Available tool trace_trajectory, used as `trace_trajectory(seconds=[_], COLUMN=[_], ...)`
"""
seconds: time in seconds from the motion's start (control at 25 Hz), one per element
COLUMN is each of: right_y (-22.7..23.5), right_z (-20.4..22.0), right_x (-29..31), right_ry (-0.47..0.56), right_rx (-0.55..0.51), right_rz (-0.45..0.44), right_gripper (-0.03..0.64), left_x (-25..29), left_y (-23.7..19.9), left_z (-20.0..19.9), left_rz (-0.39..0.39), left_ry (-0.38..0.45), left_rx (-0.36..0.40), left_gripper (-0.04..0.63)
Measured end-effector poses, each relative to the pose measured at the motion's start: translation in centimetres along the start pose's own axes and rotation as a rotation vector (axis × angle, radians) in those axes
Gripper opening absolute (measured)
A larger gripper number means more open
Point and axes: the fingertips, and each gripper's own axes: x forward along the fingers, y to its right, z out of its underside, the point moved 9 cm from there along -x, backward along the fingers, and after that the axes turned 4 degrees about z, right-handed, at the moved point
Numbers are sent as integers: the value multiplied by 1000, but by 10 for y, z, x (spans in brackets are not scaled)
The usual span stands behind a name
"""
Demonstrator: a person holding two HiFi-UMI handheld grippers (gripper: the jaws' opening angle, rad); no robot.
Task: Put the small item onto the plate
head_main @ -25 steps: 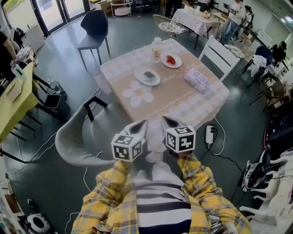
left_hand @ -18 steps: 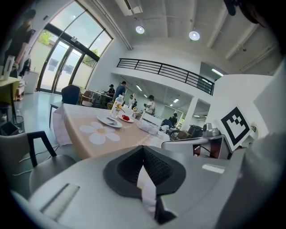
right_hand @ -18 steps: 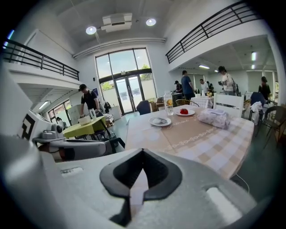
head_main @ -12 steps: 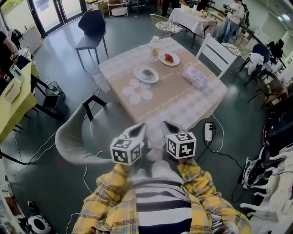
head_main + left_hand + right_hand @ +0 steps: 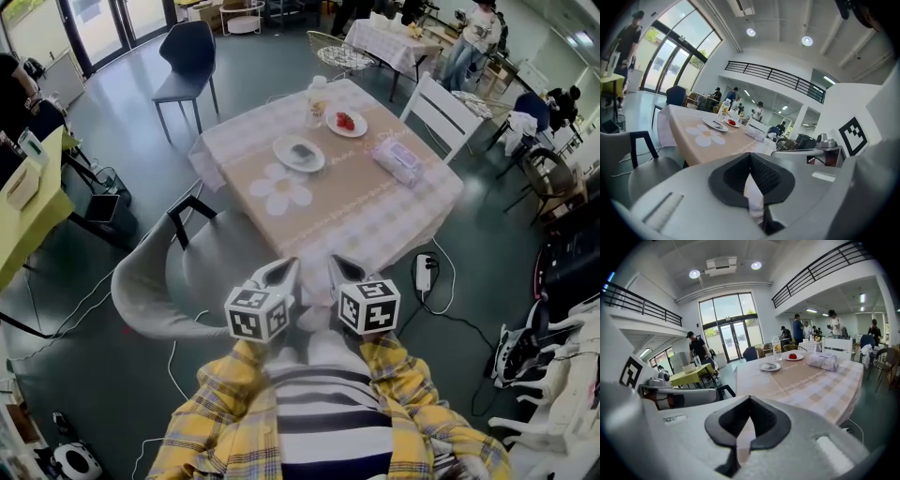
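You hold the left gripper (image 5: 284,267) and the right gripper (image 5: 339,266) side by side, close against your body. Each claw is pressed together with nothing between its pads. That fits a resting carry, since both are well short of anything to grasp.

Just beyond them is the grey chair (image 5: 150,291), drawn away from the table (image 5: 375,220), which leaves you a way in to the near edge. You stand well apart from the cloth, so neither gripper can reach it yet.

On the table, past the white flower print (image 5: 281,192), lies the near plate (image 5: 283,160) with a small grey item (image 5: 302,151) on it. Further off is the far plate (image 5: 362,129) with a small red item (image 5: 348,120). A bottle (image 5: 317,99) stands just beside it and a tissue pack (image 5: 397,159) lies to the right.

I see no small thing loose on the cloth. I judge the task's item is one of those two, and both already sit on a plate.
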Motion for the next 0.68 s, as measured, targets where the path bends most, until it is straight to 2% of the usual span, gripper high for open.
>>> trace_trajectory(seconds=[0.68], right_y=[-1], right_z=[-5], right_x=[-3], right_ry=[26], right_rx=[-17], right_rz=[-10], right_gripper=[-2], left_x=[-6], left_y=[-18], left_z=[-1], left_rz=[-40], left_ry=[14], left_rx=[-26], left_gripper=[3])
